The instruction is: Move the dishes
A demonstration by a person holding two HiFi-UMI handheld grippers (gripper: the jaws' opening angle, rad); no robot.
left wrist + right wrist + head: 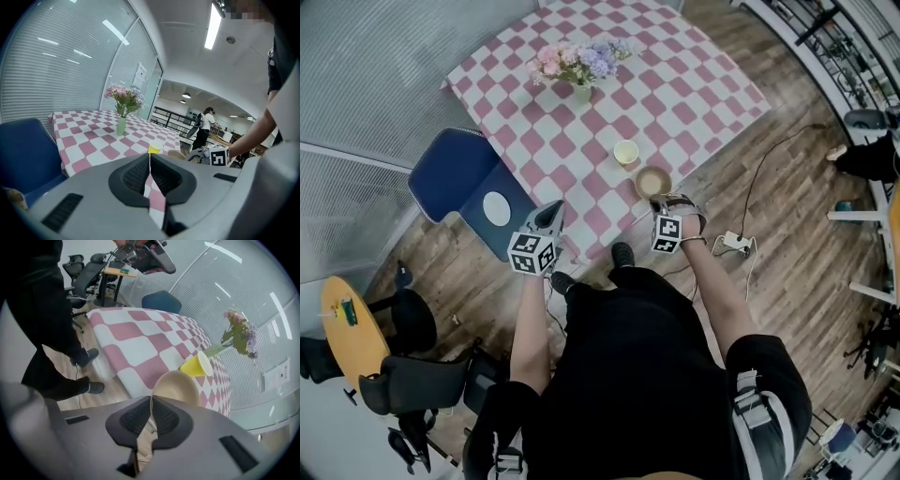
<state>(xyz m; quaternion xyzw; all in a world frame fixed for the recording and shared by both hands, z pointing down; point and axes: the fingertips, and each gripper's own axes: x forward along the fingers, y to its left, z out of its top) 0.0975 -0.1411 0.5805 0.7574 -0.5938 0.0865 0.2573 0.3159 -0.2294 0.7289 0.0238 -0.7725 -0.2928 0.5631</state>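
- On the sheet of white paper [139, 75] stuck to the glass wall, print too small to read; on each gripper's cube, only black-and-white square markers.
- Pinching the thin rim of the tan round bowl [178, 384]: the right hand-held gripper [152, 399], pads pressed onto that edge.
- In the head view, bowl just at 12 o'clock of that gripper's marker cube, at the near edge of the table [675, 84] with the pink-and-white checked cloth; resting or lifted, cannot tell.
- At 11 o'clock of the bowl, near but apart: yellow round cup [625, 152], upright on the cloth.
- At 9 o'clock of the right one, well apart from the bowl: the left hand-held gripper [551, 217], pads pressed together with nothing between them.
- Farther across the table, at 11 o'clock of the cup: pale green vase [581, 92] of pink and purple flowers.
- At 10 o'clock of the left gripper: blue padded chair [455, 173].
- Lower part of the bowl hidden behind the right gripper's grey body in its own view; in the left gripper view, only a sliver showing.
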